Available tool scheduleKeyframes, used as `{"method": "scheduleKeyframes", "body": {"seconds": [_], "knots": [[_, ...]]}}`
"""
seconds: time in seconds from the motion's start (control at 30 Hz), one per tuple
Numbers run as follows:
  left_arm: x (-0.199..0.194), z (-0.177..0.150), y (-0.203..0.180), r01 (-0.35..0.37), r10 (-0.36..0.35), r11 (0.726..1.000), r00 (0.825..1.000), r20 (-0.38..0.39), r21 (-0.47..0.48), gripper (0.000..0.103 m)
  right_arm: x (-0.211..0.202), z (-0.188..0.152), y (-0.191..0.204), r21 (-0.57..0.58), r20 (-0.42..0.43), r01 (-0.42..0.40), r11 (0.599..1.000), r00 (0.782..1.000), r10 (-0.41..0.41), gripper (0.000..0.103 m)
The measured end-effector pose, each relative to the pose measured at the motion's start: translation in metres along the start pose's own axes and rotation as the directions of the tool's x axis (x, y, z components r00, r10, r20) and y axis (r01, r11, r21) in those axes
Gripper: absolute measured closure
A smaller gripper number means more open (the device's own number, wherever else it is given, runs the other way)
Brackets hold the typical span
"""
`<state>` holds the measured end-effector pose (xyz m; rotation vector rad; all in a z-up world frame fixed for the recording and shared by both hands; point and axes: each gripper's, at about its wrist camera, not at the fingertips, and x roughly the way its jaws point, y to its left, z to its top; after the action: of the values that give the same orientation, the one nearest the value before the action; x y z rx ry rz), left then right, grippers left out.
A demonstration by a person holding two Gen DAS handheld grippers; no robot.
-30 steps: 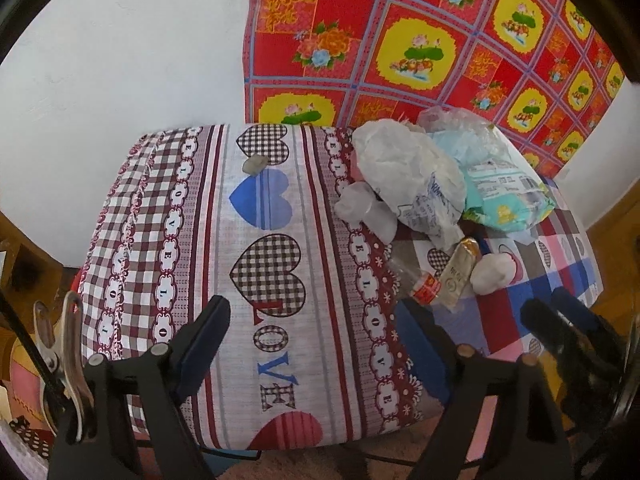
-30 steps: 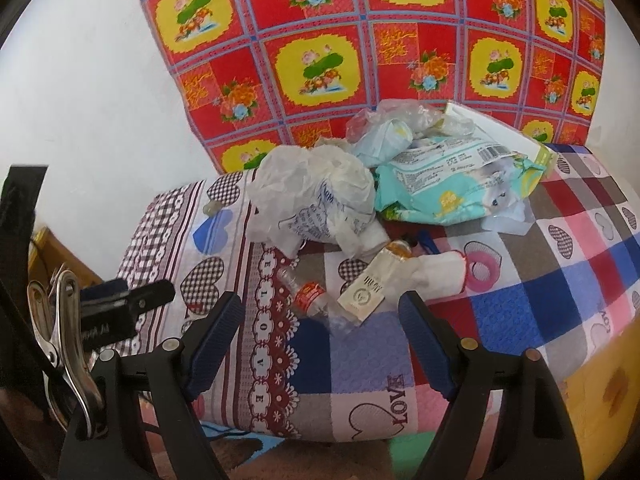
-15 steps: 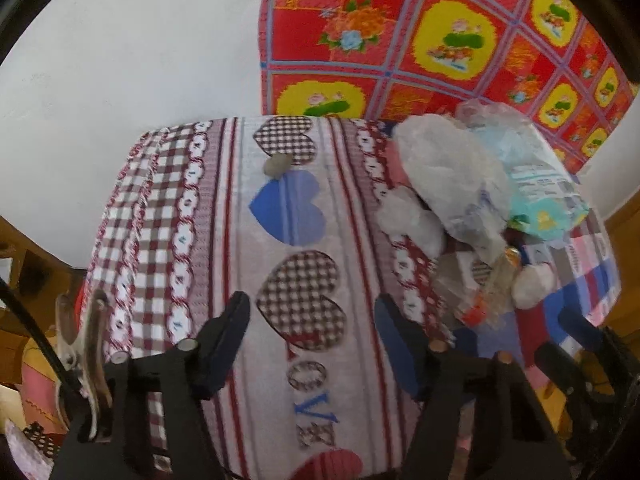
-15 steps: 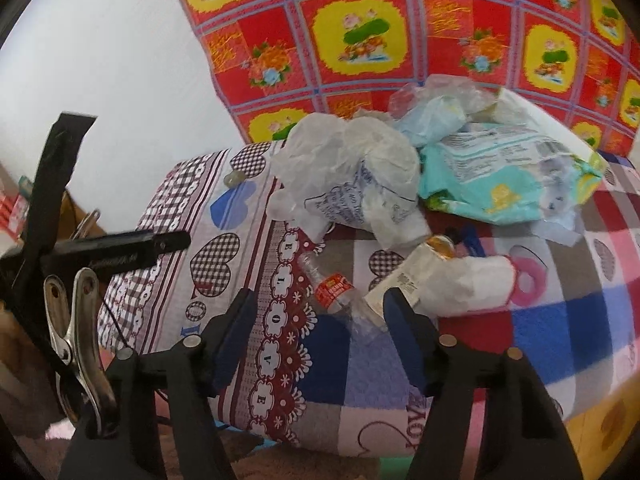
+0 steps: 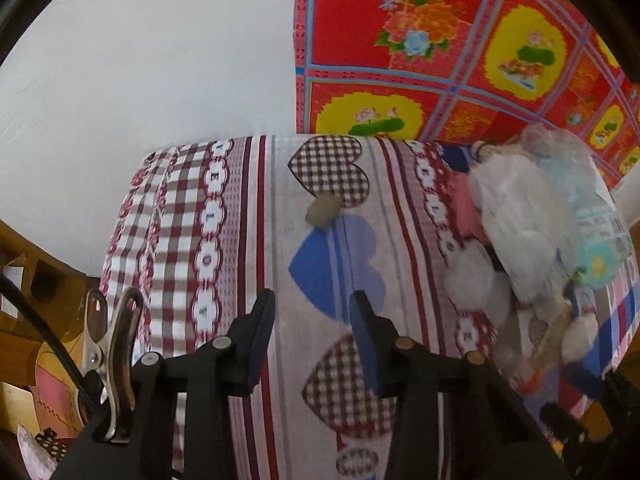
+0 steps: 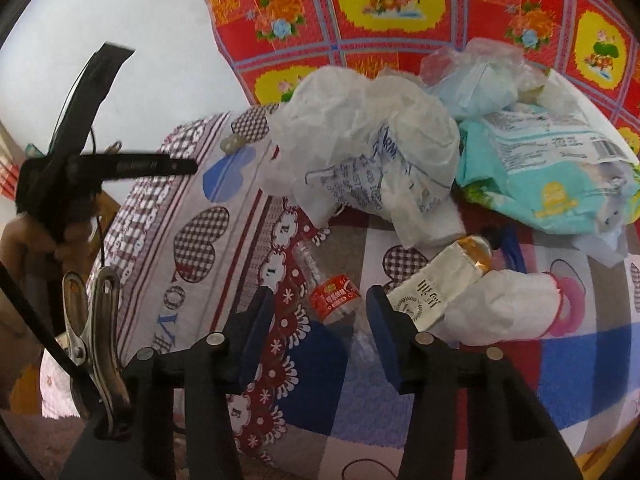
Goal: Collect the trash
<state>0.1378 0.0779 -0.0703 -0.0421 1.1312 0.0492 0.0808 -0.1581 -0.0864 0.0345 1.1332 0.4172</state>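
Both grippers, left (image 5: 312,316) and right (image 6: 320,316), lower now, downward-tilted, jaws closing, empty.

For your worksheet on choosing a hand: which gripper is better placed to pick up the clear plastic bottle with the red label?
Probably the right gripper: the bottle lies between its closing fingers. The left gripper, also closing, faces bare bedsheet, away from the trash.

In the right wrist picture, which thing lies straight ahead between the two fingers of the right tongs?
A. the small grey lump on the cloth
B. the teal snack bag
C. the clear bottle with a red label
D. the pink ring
C: the clear bottle with a red label lies on the cloth straight ahead of the right tongs, whose jaws are closing but do not yet press on it.
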Motion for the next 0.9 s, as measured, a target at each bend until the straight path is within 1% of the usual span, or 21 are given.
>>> {"method": "scheduleKeyframes", "body": {"seconds": [0.3, 0.47, 0.57, 0.63, 0.87, 0.9], "knots": [[0.045, 0.035, -0.007, -0.013, 0.013, 1.0, 1.0, 0.0, 0.007, 0.062, 0.012, 0.003, -0.014, -0.003, -0.036, -0.006, 1.0, 0.999, 0.006, 0.055], [0.063, 0.047, -0.009, -0.011, 0.011, 1.0, 1.0, 0.006, 0.018, 0.062, 0.018, 0.004, -0.015, 0.0, -0.05, -0.022, 1.0, 0.999, 0.022, 0.055], [0.074, 0.054, -0.012, -0.032, 0.032, 0.999, 0.999, 0.006, 0.041, 0.062, 0.02, 0.002, -0.017, 0.006, -0.057, -0.03, 1.0, 0.998, 0.031, 0.055], [0.083, 0.057, -0.015, -0.033, 0.033, 0.998, 0.999, -0.002, 0.049, 0.062, 0.022, 0.001, -0.018, 0.013, -0.061, -0.034, 0.999, 0.998, 0.035, 0.055], [0.091, 0.063, -0.028, -0.039, 0.037, 0.996, 0.999, 0.027, 0.074, 0.062, 0.024, 0.001, -0.02, 0.02, -0.067, -0.039, 0.999, 0.997, 0.04, 0.055], [0.087, 0.06, -0.03, -0.043, 0.04, 0.996, 0.999, 0.031, 0.077, 0.065, 0.024, 0.001, -0.02, 0.019, -0.068, -0.04, 0.999, 0.997, 0.041, 0.055]]}}
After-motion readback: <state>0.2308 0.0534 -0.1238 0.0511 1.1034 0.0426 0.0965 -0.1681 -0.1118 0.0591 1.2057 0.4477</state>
